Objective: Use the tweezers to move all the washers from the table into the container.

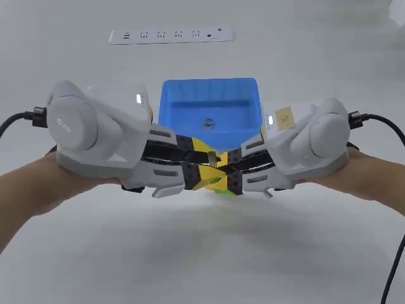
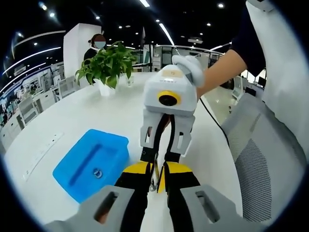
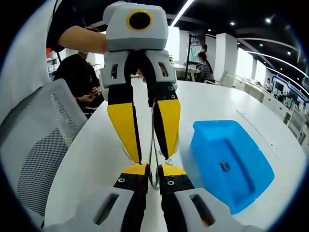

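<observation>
One washer (image 1: 207,123): lying inside blue container (image 1: 209,82), just beyond both grippers. Tweezers (image 3: 152,125): clamped by right gripper (image 3: 154,170), running between left gripper (image 3: 153,157) jaws, whose grip cannot be told. Handling: secure one firm hold mid-shank, tips kept free.

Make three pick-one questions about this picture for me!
1. Where is the small round metal washer? A in the blue plastic container B on a red plate C in a glass cup
2. What colour are the tips of the left gripper's tongs? A pink B yellow C purple
3. How is the container? A tipped over B upright, open on top C covered by a lid
Answers: 1 A, it lies on the blue floor inside; 2 B, both tips look yellow; 3 B, its open top faces up.
</observation>
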Demonstrator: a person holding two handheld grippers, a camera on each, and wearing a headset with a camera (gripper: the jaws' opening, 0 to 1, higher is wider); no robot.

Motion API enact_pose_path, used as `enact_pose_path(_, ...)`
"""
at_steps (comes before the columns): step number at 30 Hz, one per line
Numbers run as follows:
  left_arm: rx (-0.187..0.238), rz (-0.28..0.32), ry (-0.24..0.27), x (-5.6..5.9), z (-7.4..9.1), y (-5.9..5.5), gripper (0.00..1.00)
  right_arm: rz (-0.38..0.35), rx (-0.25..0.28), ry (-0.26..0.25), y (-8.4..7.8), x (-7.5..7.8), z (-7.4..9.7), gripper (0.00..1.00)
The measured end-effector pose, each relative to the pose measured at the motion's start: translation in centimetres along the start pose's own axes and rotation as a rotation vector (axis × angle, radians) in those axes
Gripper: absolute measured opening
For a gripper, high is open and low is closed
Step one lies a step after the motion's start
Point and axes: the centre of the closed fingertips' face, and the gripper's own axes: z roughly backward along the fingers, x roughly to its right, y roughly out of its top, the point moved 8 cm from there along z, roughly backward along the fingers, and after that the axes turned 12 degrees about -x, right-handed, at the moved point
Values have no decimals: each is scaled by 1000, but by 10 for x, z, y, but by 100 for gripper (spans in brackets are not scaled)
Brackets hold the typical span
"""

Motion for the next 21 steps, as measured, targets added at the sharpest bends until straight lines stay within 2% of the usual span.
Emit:
enact_pose_path(5,11,12,7,0,3,1,19,-10,7,-6,0,1,1,9)
enact_pose_path(8,4,2,26,3,7,-1,21,-15,11,-12,1,2,2,9)
enact_pose_path(12,17,26,51,5,14,-5,23,-21,15,-22,2,3,5,9)
enact_pose_path(17,41,62,94,10,28,-12,27,-27,27,-37,9,3,14,9)
enact_pose_path(21,46,110,118,14,40,-23,33,-26,36,-46,13,3,22,9)
